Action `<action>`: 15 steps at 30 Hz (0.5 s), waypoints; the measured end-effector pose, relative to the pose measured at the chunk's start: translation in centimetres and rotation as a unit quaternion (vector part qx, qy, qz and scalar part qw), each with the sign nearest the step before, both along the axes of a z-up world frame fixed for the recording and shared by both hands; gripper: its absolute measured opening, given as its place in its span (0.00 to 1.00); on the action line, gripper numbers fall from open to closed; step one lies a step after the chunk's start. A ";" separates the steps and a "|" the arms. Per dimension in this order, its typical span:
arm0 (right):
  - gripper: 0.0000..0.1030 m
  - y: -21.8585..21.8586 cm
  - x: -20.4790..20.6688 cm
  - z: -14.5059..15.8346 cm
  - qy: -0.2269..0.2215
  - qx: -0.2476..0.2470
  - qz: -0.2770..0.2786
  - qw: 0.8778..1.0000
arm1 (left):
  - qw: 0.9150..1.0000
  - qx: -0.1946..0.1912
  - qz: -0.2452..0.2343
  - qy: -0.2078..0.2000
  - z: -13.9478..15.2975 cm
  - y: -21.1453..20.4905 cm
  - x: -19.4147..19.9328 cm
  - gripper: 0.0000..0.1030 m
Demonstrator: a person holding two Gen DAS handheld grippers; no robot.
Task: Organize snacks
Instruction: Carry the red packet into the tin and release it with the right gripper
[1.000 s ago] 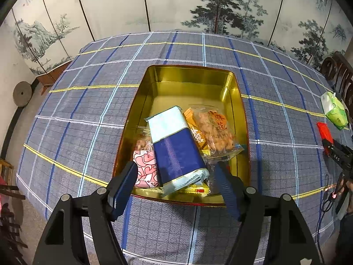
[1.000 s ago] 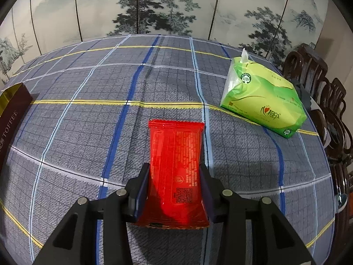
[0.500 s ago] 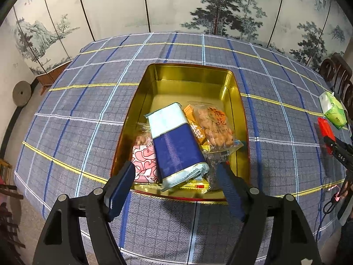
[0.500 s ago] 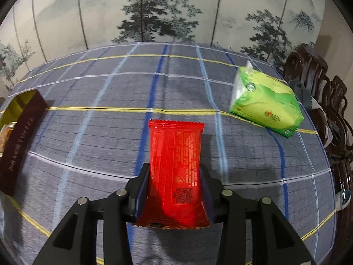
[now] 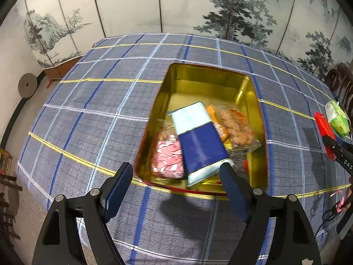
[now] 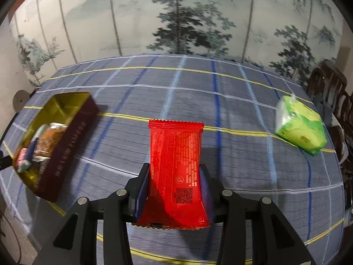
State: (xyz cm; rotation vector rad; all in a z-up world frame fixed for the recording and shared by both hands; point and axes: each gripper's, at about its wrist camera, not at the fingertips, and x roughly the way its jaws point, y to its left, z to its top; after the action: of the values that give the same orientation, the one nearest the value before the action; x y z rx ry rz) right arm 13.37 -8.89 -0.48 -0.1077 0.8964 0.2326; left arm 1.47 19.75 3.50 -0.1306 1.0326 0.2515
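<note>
On the checked blue tablecloth (image 5: pixel 92 114) a gold tin (image 5: pixel 258 119) is standing open, its near rim lying just ahead of the left gripper (image 5: pixel 176 185); that gripper's jaws have just been opening and are now standing wide with nothing between them, one finger hanging over bare cloth short of the rim and the other overlapping the near right corner in the picture; inside the tin, crowded toward the near end, a blue and white packet (image 5: pixel 200 145) is lying slantwise over a pink packet (image 5: pixel 168 159) on its left and a clear bag of brown snacks (image 5: pixel 237 128) on its right, while the far half of the tin floor is showing bare gold; to the left of the tin the cloth is running clear to the table edge; well off to the right, the right gripper (image 6: pixel 175 183) is pinching a red packet (image 6: pixel 176 161) by its two long edges, the packet sticking out forward beyond the fingers; the dark red outer wall of the tin is lying to its left, apart from it, and a green tissue pack (image 6: pixel 302 128) is resting near the right table edge, with open cloth between.
</note>
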 end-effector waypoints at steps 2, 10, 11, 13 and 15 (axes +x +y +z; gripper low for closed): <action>0.42 1.6 -0.2 0.4 0.000 0.006 0.015 1.000 | 1.000 0.002 0.007 0.000 -0.1 0.7 -0.4 0.76; 0.42 8.4 -0.9 1.2 0.000 0.027 0.067 0.997 | 1.000 0.006 0.030 0.002 -0.1 2.8 -1.6 0.76; 0.42 9.3 -1.0 1.2 0.000 0.026 0.073 0.997 | 0.999 0.006 0.033 0.001 0.0 3.1 -1.8 0.76; 0.42 10.6 -1.3 1.2 0.000 0.027 0.085 0.996 | 0.999 0.009 0.039 0.002 -0.1 3.7 -2.1 0.76; 0.42 12.3 -1.6 1.0 0.004 0.031 0.099 0.995 | 0.999 0.011 0.043 0.004 -0.1 4.1 -2.4 0.76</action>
State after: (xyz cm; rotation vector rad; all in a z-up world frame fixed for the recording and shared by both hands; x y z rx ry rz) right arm 11.74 3.43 0.54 -0.1392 0.8864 0.4460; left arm -0.97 23.88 3.40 -0.1541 1.0338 0.3420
